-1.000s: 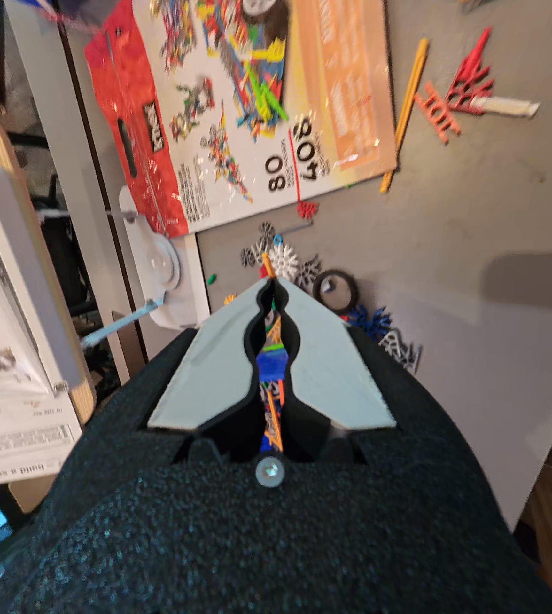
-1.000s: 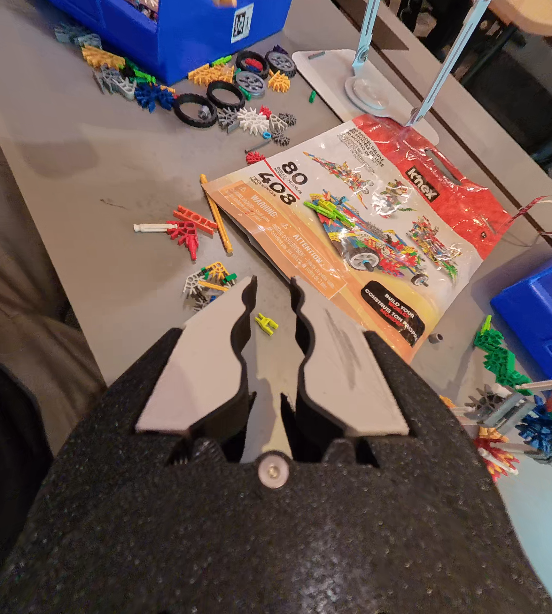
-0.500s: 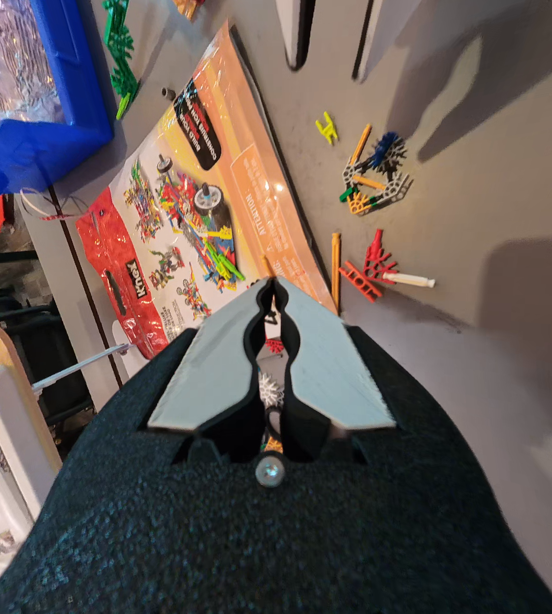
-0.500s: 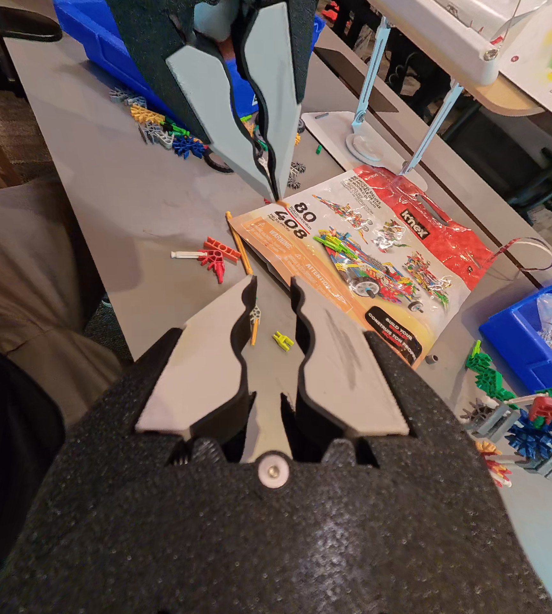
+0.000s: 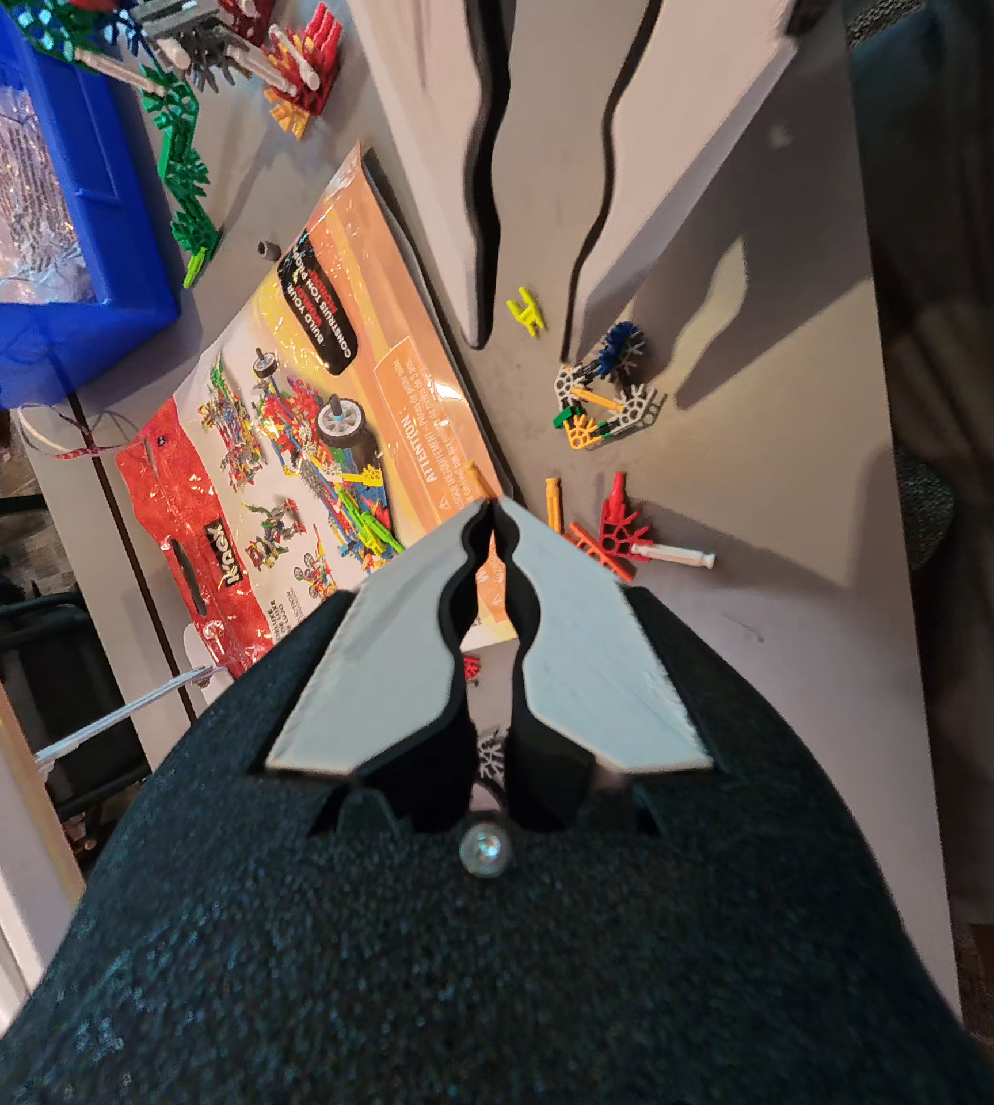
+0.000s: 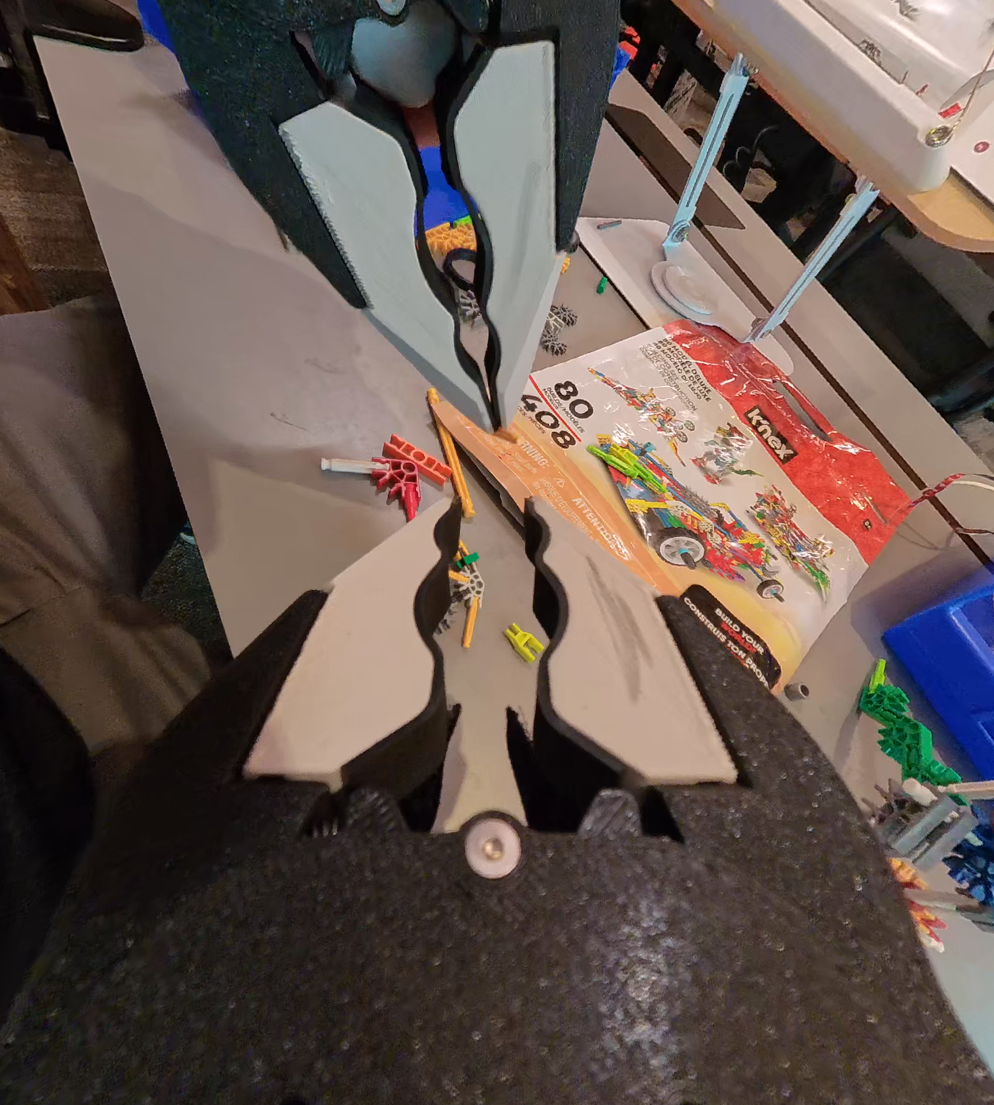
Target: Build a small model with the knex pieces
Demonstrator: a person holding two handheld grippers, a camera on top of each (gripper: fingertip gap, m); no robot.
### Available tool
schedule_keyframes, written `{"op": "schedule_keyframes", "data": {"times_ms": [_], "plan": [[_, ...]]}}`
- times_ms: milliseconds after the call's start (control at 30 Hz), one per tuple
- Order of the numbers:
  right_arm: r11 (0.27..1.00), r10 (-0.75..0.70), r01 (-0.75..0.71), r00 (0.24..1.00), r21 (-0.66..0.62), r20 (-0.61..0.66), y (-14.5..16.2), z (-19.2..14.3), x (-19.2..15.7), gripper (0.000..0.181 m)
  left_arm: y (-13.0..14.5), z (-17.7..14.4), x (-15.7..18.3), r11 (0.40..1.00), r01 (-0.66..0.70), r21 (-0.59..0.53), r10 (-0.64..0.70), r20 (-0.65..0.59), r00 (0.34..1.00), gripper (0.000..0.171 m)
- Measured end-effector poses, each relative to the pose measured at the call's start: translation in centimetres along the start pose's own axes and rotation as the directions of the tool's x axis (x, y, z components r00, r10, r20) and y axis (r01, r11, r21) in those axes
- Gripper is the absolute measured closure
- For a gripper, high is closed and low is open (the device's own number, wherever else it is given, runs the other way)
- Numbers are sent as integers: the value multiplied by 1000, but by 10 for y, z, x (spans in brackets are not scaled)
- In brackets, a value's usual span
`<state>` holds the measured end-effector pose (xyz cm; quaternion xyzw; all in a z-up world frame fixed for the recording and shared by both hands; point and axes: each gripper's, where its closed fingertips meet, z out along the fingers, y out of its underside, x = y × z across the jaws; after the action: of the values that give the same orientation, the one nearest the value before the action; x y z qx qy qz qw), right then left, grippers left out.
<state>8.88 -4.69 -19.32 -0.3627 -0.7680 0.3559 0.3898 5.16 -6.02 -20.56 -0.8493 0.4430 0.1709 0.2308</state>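
Note:
My left gripper (image 5: 491, 507) is shut on a thin orange rod (image 5: 478, 476) whose tip sticks out past the fingertips. It hangs over the near corner of a toy-parts bag (image 5: 327, 430). In the right wrist view the left gripper (image 6: 497, 426) points down at that bag (image 6: 721, 478), with the orange rod (image 6: 507, 434) at its tip. My right gripper (image 6: 491, 514) is open and empty above the grey table (image 6: 231, 335). A yellow-green clip (image 6: 523, 643) and a small multicoloured assembly (image 6: 467, 586) lie between its fingers. The left wrist view shows the right gripper (image 5: 521, 344) open over the clip (image 5: 525, 311).
A long orange rod (image 6: 449, 460) and red connectors with a white rod (image 6: 407, 472) lie left of the bag. A blue bin (image 6: 973, 658) and green pieces (image 6: 901, 735) sit at right. A white stand (image 6: 685, 257) is behind. A person's sleeve (image 6: 34, 478) is at left. About 5 cm separates my left fingertips from my right.
My left gripper swung away from the wheels and connectors pile, still shut on the orange rod, and now sits over the bag's corner close to the right gripper, which stayed open.

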Motion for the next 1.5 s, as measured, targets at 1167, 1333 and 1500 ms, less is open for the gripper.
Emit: {"op": "schedule_keyframes", "data": {"times_ms": [1167, 1333, 1500], "plan": [[982, 113, -71, 964, -177, 239, 81, -21, -82, 166, -16, 27, 48, 992, 67, 109, -60, -70, 996, 171], [969, 180, -127, 949, -212, 257, 83, -23, -73, 181, -9, 27, 51, 985, 124, 117, -115, -75, 990, 171], [963, 192, -139, 955, -229, 228, 85, -21, -67, 181, -4, 31, 56, 980, 156, 122, -147, -81, 986, 171]]}}
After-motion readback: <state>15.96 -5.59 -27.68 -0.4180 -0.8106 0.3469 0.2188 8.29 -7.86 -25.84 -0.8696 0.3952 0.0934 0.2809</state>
